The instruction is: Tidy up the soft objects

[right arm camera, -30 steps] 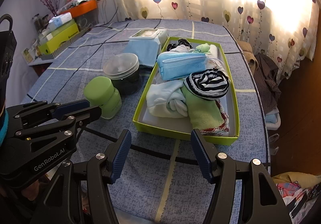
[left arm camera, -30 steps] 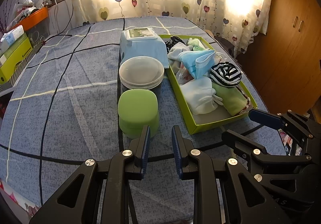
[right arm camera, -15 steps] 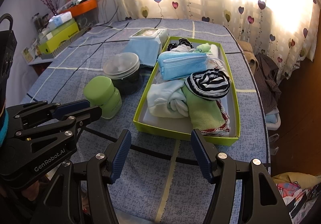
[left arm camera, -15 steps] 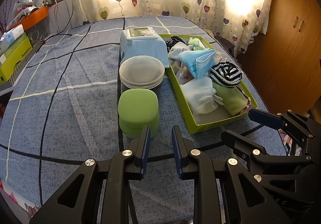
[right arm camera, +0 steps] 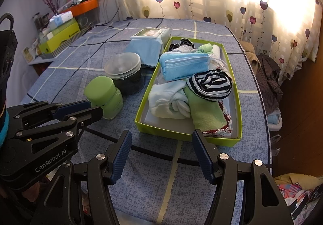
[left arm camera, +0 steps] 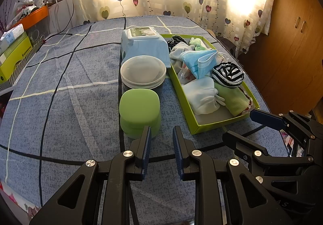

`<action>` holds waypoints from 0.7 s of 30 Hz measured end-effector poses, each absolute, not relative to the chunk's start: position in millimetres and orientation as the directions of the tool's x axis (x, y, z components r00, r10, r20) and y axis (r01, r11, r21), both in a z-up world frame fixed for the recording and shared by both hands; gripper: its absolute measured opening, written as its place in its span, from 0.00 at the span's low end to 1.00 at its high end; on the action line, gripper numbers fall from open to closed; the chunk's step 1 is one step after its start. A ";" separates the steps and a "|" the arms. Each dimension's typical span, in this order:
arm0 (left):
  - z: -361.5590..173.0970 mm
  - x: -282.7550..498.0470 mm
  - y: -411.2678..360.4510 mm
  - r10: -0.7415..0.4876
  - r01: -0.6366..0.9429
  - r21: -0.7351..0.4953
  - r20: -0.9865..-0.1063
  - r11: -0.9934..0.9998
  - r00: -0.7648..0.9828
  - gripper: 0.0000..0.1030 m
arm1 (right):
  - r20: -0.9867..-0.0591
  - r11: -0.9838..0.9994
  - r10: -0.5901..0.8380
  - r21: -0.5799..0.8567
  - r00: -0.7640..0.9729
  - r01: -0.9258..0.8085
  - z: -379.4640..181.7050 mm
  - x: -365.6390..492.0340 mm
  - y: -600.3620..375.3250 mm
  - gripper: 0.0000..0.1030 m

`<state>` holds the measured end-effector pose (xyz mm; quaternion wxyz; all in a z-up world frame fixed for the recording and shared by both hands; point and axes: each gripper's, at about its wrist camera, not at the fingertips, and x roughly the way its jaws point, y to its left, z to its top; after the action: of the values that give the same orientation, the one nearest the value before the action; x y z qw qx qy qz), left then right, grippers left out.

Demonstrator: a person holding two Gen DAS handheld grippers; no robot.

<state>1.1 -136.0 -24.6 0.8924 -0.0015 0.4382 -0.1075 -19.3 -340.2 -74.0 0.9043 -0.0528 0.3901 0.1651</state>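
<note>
Nothing has moved since a second ago; both my hands hover where they were, over the near edge of the bed (left arm camera: 60, 88) with its blue checked cover.

At the far left, on a side shelf, sit a yellow-green box (left arm camera: 14, 57) and an orange tray (left arm camera: 34, 16). My left gripper (left arm camera: 160, 140) hangs above the cover with its fingers (left arm camera: 145, 144) a narrow gap apart and nothing between them. Just beyond them stands the green jar (left arm camera: 139, 112) with its rounded square lid, then the clear-lidded tub (left arm camera: 143, 71) touching it behind, then the blue wipes pack (left arm camera: 144, 47) farthest back.

To the right of that row lies the lime tray (right arm camera: 141, 122), holding the soft things: a pale blue cloth (right arm camera: 167, 100) and a green towel (right arm camera: 206, 114) nearest me, a striped sock (right arm camera: 210, 83) on top of them, a blue face mask (right arm camera: 183, 65) behind, and more small garments (right arm camera: 187, 48) bunched at the far end.

My right gripper (right arm camera: 162, 151) sits in front of the tray's near wall, fingers (right arm camera: 201, 154) spread wide and empty. Farther right, off the bed, a dark shirt (right arm camera: 268, 75) lies crumpled below the heart-print curtain (right arm camera: 252, 9).
</note>
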 end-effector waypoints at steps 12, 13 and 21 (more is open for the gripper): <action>-24.3 1.7 -136.2 -0.193 0.192 -0.096 -0.783 0.977 0.592 0.22 | -0.723 0.940 0.256 0.033 0.641 -0.339 -73.1 -19.2 -339.7 0.61; -24.4 1.8 -136.4 -0.193 0.192 -0.095 -0.783 0.977 0.591 0.22 | -0.723 0.940 0.257 0.033 0.642 -0.340 -72.9 -19.2 -339.8 0.61; -24.1 2.2 -136.8 -0.192 0.191 -0.095 -0.783 0.977 0.592 0.22 | -0.721 0.939 0.259 0.032 0.642 -0.343 -75.4 -17.8 -338.2 0.61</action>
<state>2.2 -136.8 -24.1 0.8921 -0.0005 0.4389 -0.1075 -17.8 -338.2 -75.4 0.9045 -0.0539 0.3889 0.1663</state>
